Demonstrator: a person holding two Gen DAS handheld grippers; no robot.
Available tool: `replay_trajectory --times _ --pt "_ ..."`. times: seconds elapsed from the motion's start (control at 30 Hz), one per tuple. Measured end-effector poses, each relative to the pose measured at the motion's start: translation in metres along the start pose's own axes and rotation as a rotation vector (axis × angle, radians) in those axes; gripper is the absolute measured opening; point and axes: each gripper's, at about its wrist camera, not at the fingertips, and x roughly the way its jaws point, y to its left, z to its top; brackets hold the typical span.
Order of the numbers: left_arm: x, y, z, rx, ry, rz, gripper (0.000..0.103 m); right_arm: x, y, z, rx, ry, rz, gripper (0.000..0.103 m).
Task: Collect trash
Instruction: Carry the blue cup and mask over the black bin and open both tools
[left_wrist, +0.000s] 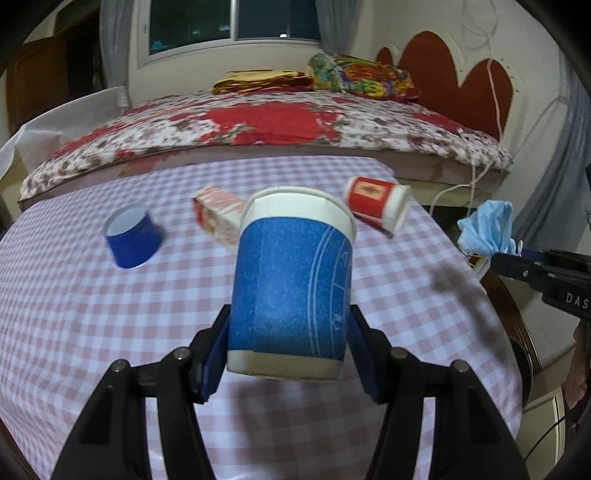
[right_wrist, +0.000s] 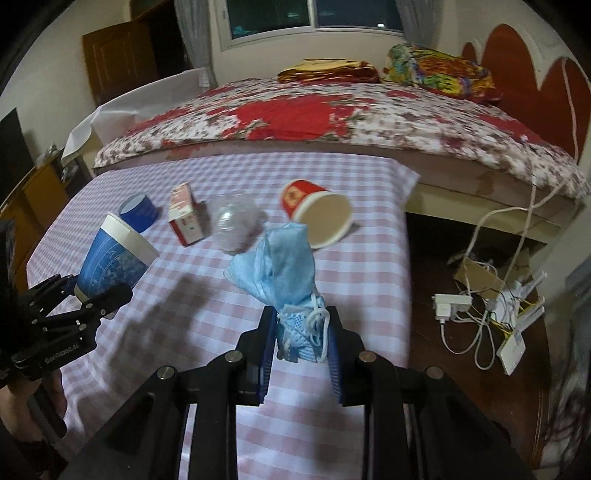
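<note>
Behind the tabletop (left_wrist: 92, 314) with its pink and white checked cloth stands a bed (left_wrist: 258, 125) with a red flower blanket.

Left tool (left_wrist: 290, 345) squeezes a tall blue paper cup (left_wrist: 291, 280) near its bottom and holds it up in the air, open end tipped away. Right tool (right_wrist: 301, 341) pinches a crumpled blue face mask (right_wrist: 280, 266) low down, with the white strings bunched between its pads. Both things hang above the tabletop, not touching it.

More trash lies on the cloth: a small blue cup (right_wrist: 138, 212) on its side, a red and white box (right_wrist: 184, 218), a clear plastic lump (right_wrist: 236, 223) and a red cup (right_wrist: 317, 216) tipped over near the far edge.

No bin shows in either view, so I cannot tell where the trash goes.

To do this step well, I think both tools should keep a firm squeeze while they carry. The cup should stay steady so it does not slip out. The mask is floppy, so it should be lifted clear of the red cup and the clear lump. Let go only when each thing is right over the bin.
</note>
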Motion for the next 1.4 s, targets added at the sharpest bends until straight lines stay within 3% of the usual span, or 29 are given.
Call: replay_trajectory --times 0.6,1.03,1.4 --pt "0.011 -0.107 0.008 0.149 0.015 -0.151 0.060 -0.048 -0.111 -0.055 0.171 -0.014 -0.161 0.028" --pt "0.011 -0.165 0.002 0.246 0.032 -0.231 0.060 -0.079 -0.198 -0.113 0.358 0.014 -0.269 0.028" --pt "0.011 -0.228 -0.017 0.351 0.076 -0.334 0.060 -0.098 -0.232 -0.175 0.412 0.084 -0.337 0.028"
